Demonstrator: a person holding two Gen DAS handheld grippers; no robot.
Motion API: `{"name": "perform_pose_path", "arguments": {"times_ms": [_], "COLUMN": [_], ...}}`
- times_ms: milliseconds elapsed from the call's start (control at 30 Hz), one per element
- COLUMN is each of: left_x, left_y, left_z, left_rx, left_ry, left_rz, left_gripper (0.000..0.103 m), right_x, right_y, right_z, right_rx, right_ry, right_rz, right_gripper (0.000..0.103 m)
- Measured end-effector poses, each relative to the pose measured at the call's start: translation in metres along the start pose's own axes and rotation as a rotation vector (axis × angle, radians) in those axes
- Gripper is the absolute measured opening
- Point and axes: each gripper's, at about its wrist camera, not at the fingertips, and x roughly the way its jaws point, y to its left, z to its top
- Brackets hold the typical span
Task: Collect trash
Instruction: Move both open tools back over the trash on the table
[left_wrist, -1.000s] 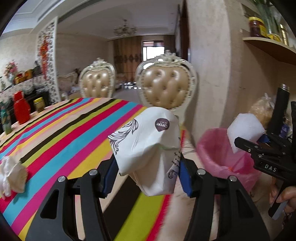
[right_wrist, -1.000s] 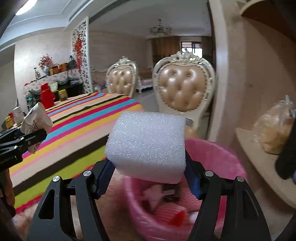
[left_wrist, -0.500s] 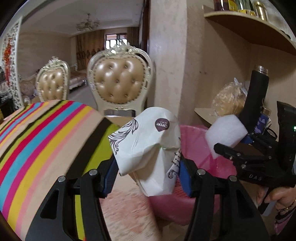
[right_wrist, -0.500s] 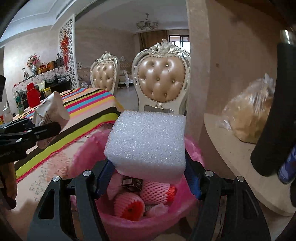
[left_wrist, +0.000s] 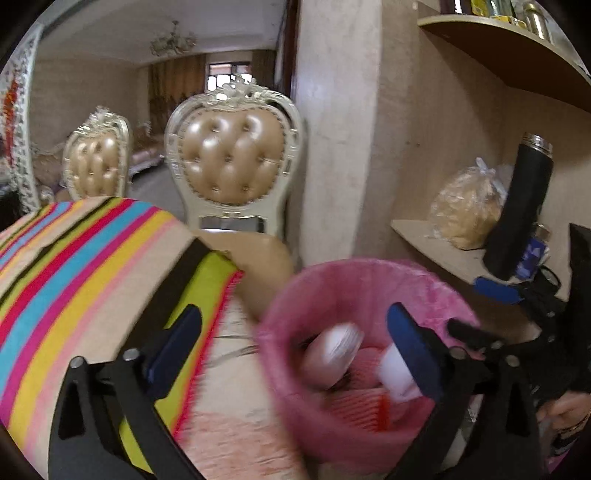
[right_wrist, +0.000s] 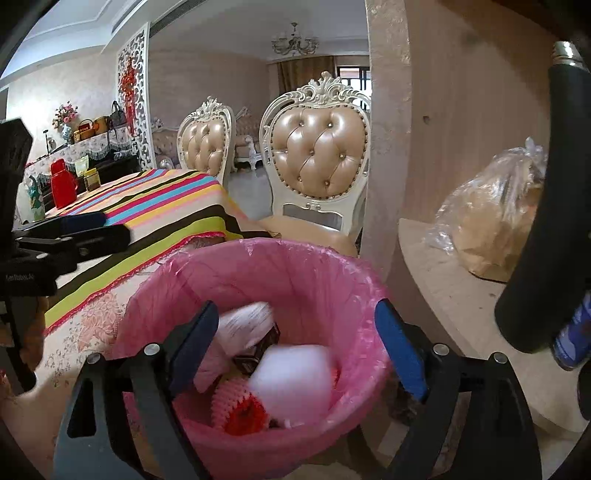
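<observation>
A bin lined with a pink bag (left_wrist: 369, 280) (right_wrist: 258, 254) stands below both grippers. My left gripper (left_wrist: 295, 350) hangs over it, its jaws opening wide with nothing between them. The white paper bag (left_wrist: 332, 354) (right_wrist: 240, 325) is blurred inside the bin. My right gripper (right_wrist: 295, 347) is also above the bin, its jaws opening and empty. The white foam block (right_wrist: 291, 376) (left_wrist: 395, 373) lies blurred in the bin among red and pink foam nets (right_wrist: 243, 410). Each gripper shows at the edge of the other's view: the right gripper (left_wrist: 495, 291) and the left gripper (right_wrist: 74, 225).
A table with a striped cloth (left_wrist: 74, 266) (right_wrist: 166, 206) stands left of the bin, with a red jug (right_wrist: 62, 184) far back. Two padded chairs (right_wrist: 317, 147) stand behind. On the right, a low shelf (right_wrist: 443, 280) carries a bagged loaf (right_wrist: 491, 221) and a black flask (left_wrist: 524, 203).
Both grippers moved from beside the table to over the bin, then opened. The paper bag left the left gripper and the foam block left the right; both dropped into the bin.
</observation>
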Motion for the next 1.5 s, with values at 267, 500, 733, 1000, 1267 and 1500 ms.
{"name": "perform_pose_path", "arguments": {"times_ms": [267, 500, 733, 1000, 1267, 1500], "left_x": [-0.048, -0.112, -0.202, -0.313, -0.385, -0.389], "left_y": [0.06, 0.126, 0.21, 0.319, 0.419, 0.474], "left_z": [-0.019, -0.052, -0.097, -0.16, -0.223, -0.238], "left_rx": [0.008, -0.029, -0.157, -0.385, -0.627, -0.698], "left_ry": [0.007, 0.03, 0.039, 0.085, 0.178, 0.249], "left_rz": [0.217, 0.418, 0.664, 0.963, 1.147, 1.179], "left_gripper": [0.098, 0.098, 0.098, 0.098, 0.098, 0.098], "right_x": [-0.001, 0.015, 0.018, 0.007, 0.014, 0.043], "right_y": [0.044, 0.147, 0.272, 0.409, 0.495, 0.549], "right_z": [0.013, 0.032, 0.039, 0.033, 0.035, 0.041], "right_rx": [-0.051, -0.176, -0.325, -0.494, -0.479, -0.388], "right_ry": [-0.012, -0.005, 0.022, 0.058, 0.129, 0.232], "right_rz": [0.076, 0.265, 0.468, 0.67, 0.778, 0.789], "right_gripper": [0.085, 0.085, 0.085, 0.085, 0.085, 0.085]}}
